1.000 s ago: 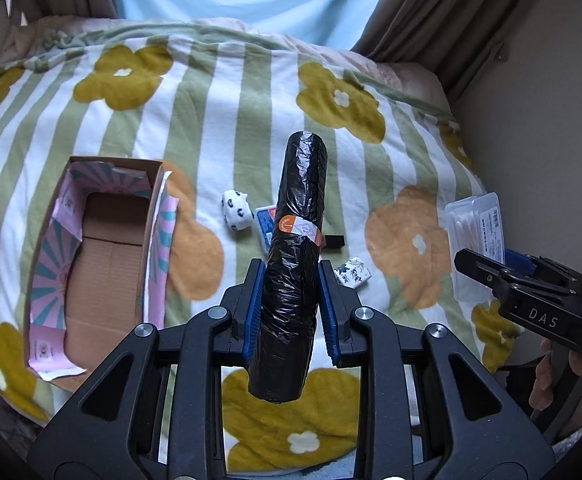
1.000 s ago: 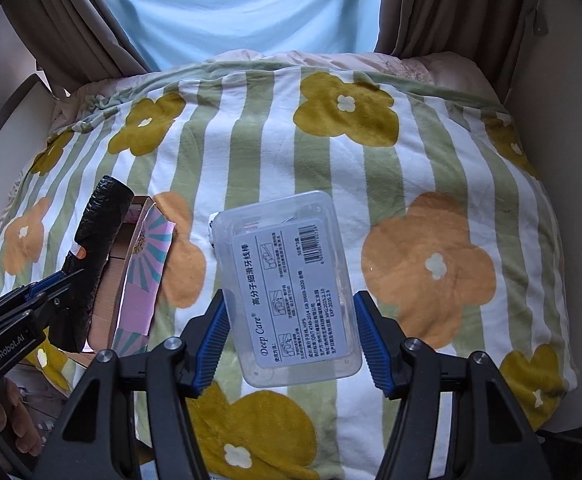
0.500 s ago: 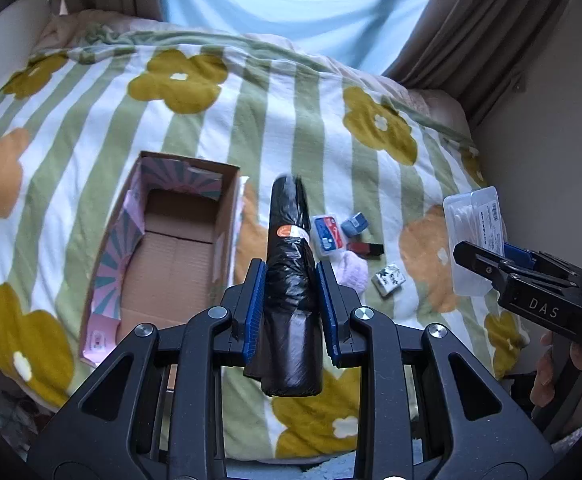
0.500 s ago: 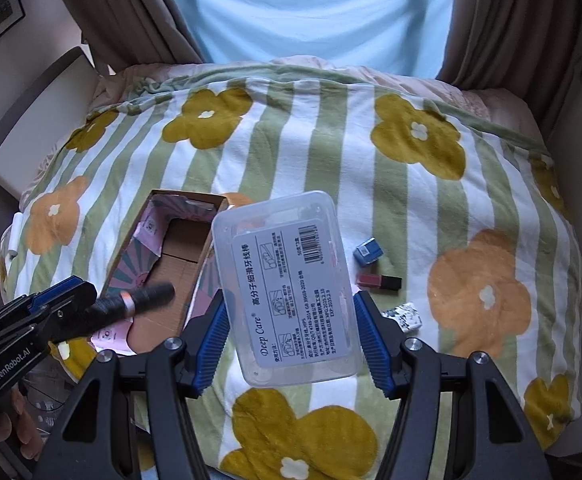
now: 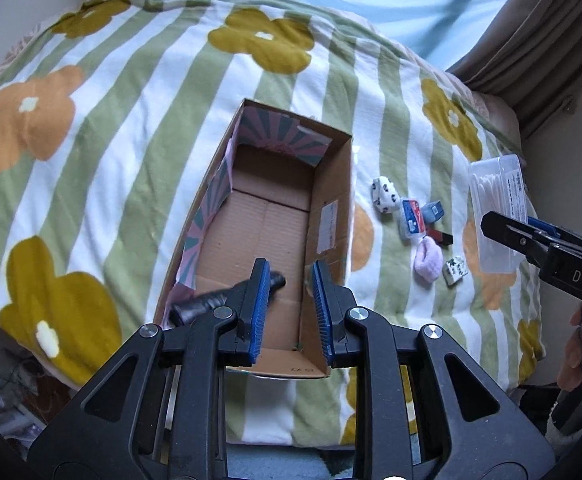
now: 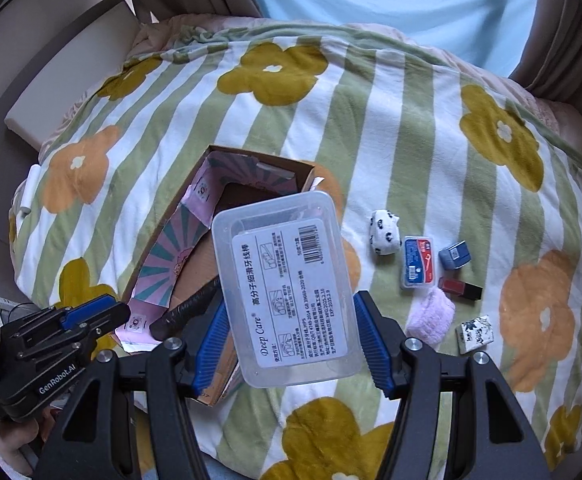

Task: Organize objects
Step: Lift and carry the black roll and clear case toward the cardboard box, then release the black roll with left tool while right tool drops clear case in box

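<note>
An open cardboard box sits on the flowered bedspread. My left gripper is open and empty above the box's near end. The black wrapped roll lies slanted inside the box at its near left. My right gripper is shut on a clear plastic floss-pick case, held in the air to the right of the box.
Small items lie on the bedspread right of the box: a white spotted toy, a blue floss card, a small blue box, a red lipstick, a pink pouch, a printed packet. Curtains hang behind.
My left gripper moved over the box, opened and let go of the black roll, which now lies in the box. My right gripper still holds the case.
</note>
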